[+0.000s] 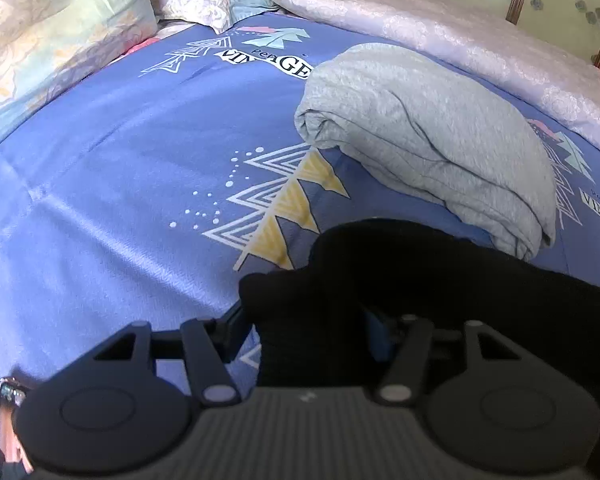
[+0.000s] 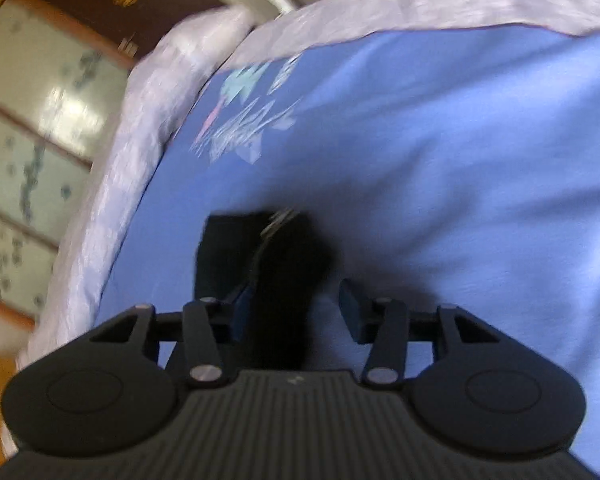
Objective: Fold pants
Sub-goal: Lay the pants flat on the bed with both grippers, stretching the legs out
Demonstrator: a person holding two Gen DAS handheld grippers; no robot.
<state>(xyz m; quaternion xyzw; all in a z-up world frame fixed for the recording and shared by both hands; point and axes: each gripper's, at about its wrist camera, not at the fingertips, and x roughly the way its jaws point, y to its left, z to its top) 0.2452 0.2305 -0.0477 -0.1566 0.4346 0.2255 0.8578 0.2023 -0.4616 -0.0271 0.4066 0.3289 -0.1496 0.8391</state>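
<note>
My left gripper [image 1: 308, 320] has black cloth, the pants [image 1: 440, 280], bunched between its fingers [image 1: 236, 320]; the fabric hides most of the right one, so I cannot tell whether they actually pinch it or merely stand around it. From there the pants trail off to the right and toward me, lying on the blue patterned bed sheet [image 1: 120, 160]. Ahead and to the right of those fingers, just past the black cloth, sits a folded grey garment [image 1: 420, 128] (rolled thick at its near-left end). Farther ahead, pillows [image 1: 60, 20] lie to the left and a pale pink quilt [image 1: 440, 20] runs along the far edge.

My right gripper [image 2: 288, 292] shows a narrow strip of the same black cloth lying against its left finger [image 2: 220, 256], while the right finger stands clear of it with blue sheet showing between, so these fingers are apart, not clamped. The view is blurred. The quilt edges the sheet to the left and beyond.
</note>
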